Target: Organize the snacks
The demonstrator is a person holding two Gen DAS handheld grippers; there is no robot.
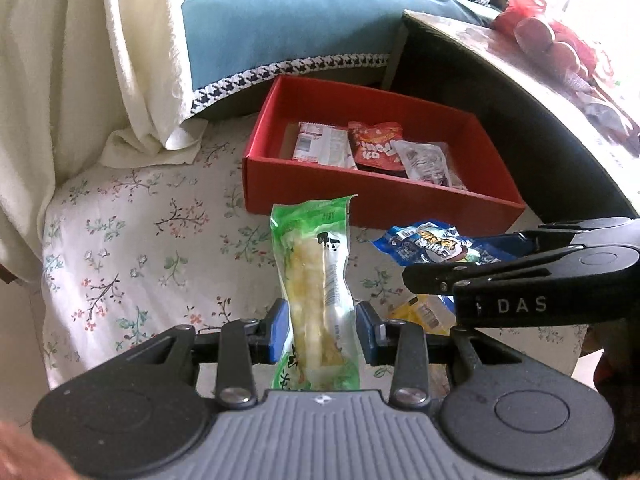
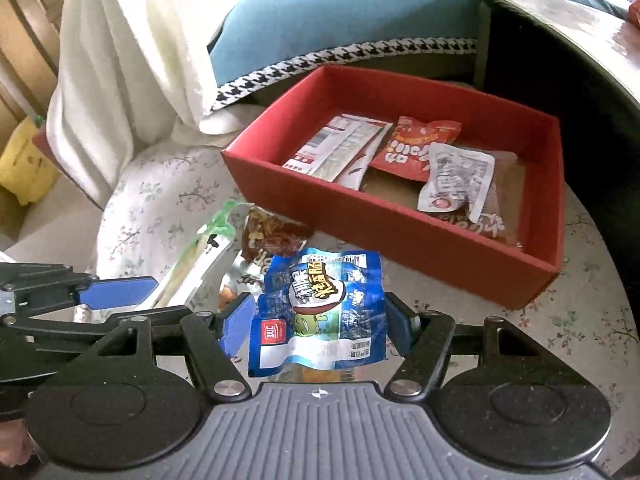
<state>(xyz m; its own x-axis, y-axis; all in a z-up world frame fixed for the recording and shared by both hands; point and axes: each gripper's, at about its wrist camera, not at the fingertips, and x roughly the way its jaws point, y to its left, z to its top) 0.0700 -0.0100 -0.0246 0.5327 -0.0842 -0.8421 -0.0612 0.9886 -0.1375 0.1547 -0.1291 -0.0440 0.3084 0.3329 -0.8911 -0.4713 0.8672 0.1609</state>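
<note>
Left wrist view: left gripper [image 1: 318,330] is pinching a green snack packet [image 1: 316,280] between narrowly set blue pads, bottom centre of frame, above the floral cloth [image 1: 132,248]. Red box [image 1: 384,200] is sitting upper centre, holding three packets.

Right wrist view: right gripper [image 2: 320,324] is clamping a blue snack packet [image 2: 320,308] at mid-width, bottom centre. A brown packet [image 2: 272,232] is lying left of centre, beside the box's near wall.
</note>
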